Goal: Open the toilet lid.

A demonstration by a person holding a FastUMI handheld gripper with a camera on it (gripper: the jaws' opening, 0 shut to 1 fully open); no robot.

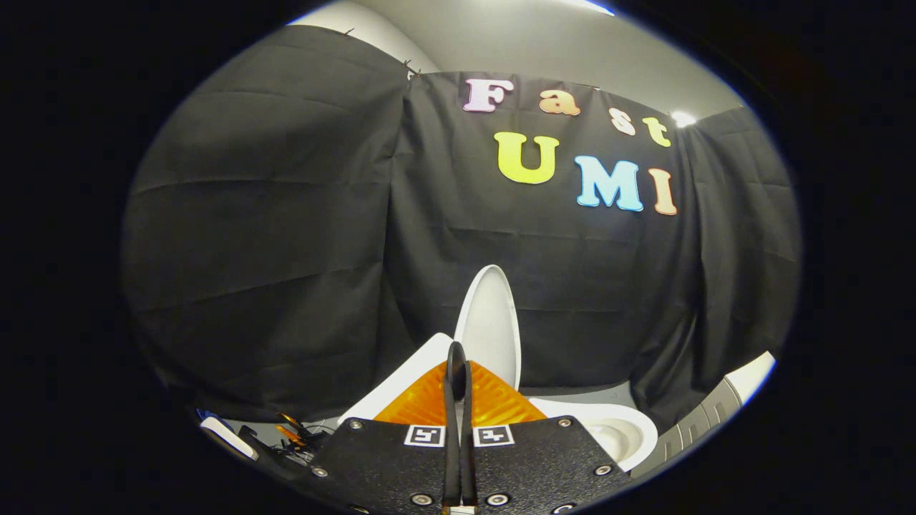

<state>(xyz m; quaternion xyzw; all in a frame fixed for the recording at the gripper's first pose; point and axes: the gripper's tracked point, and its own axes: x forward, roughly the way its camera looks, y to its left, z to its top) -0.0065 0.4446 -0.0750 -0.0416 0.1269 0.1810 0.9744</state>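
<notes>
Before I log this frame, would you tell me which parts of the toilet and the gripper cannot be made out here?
- Toilet bowl, gripper view: its near side is hidden behind the gripper, whose jaws stand pressed together with nothing between them.
- Raised toilet lid: its hinge end is covered by the gripper.
- Toilet tank: partly hidden by the gripper body.
- Small clutter beside the tank: too small to identify.

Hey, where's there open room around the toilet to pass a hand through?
Open air lies either side of the raised toilet lid, against the black cloth wall, and above the bowl on its far side. It is crowded low by the clutter beside the shut tool, whose fingers meet.
</notes>
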